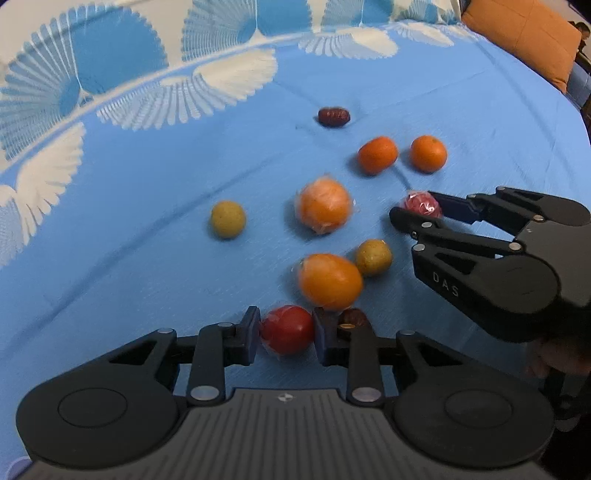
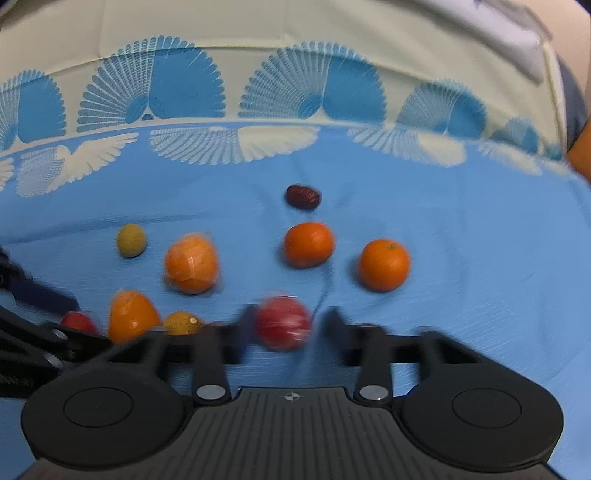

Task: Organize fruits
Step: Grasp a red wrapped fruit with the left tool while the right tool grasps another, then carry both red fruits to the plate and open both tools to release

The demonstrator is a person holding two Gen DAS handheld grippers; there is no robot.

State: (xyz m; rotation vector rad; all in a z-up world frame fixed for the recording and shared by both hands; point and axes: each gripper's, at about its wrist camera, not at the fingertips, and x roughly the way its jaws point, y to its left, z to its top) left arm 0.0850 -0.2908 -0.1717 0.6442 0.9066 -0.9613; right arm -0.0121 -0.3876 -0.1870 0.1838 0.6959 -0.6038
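Several fruits lie on a blue cloth (image 1: 147,240). My left gripper (image 1: 285,334) has its fingers against both sides of a wrapped red fruit (image 1: 287,329), a dark date (image 1: 352,317) just right of it. My right gripper (image 2: 286,332) stands around another wrapped red fruit (image 2: 283,323); there is a gap on its right side and the view is blurred. It also shows in the left wrist view (image 1: 419,206). Two wrapped oranges (image 1: 324,205) (image 1: 330,281), two bare oranges (image 1: 377,155) (image 1: 428,153), two yellow-green fruits (image 1: 228,219) (image 1: 373,257) and a second date (image 1: 333,116) lie between.
The cloth has a white and blue fan pattern (image 1: 110,74) along its far side. An orange cushion (image 1: 524,33) sits at the far right corner.
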